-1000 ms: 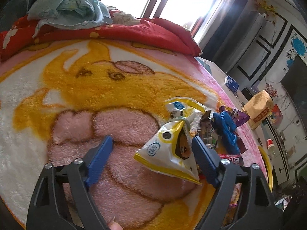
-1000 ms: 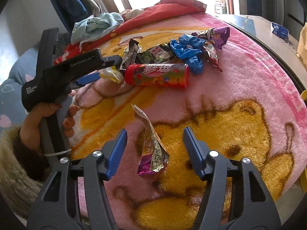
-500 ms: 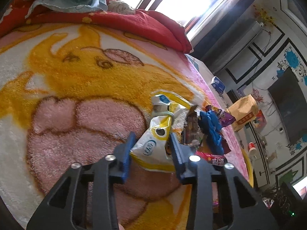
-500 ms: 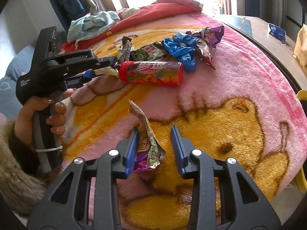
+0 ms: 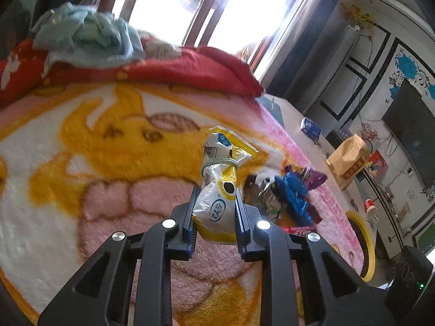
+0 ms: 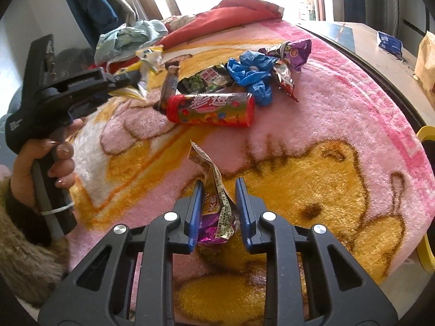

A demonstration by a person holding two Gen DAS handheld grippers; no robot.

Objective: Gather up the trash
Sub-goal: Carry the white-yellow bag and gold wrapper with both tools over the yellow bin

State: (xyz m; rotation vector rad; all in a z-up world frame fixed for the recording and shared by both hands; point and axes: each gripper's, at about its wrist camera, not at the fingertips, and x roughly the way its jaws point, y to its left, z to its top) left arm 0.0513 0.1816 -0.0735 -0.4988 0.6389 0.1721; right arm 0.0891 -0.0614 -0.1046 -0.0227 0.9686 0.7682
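My left gripper [image 5: 216, 212] is shut on a white and yellow snack bag [image 5: 217, 198] tied with a band, held just above the blanket; it also shows in the right wrist view [image 6: 127, 81]. My right gripper [image 6: 218, 206] is shut on a crumpled purple foil wrapper [image 6: 217, 203] that stands up between the blue pads. A pile of trash lies beyond: a red candy tube [image 6: 210, 110], a blue plastic glove [image 6: 252, 73], a purple wrapper [image 6: 295, 51], a green packet [image 6: 208, 80] and a brown wrapper [image 6: 170, 84].
The pink and yellow cartoon blanket [image 6: 312, 163] covers the bed. A red quilt [image 5: 163, 68] with light blue clothes [image 5: 84, 35] lies at the far end. A yellow-rimmed bin [image 5: 365, 244] stands off the bed's right edge, near a brown paper bag [image 5: 349, 160].
Both grippers closed from wide open onto their items. The left one has lifted the snack bag slightly; the right one holds the purple wrapper.
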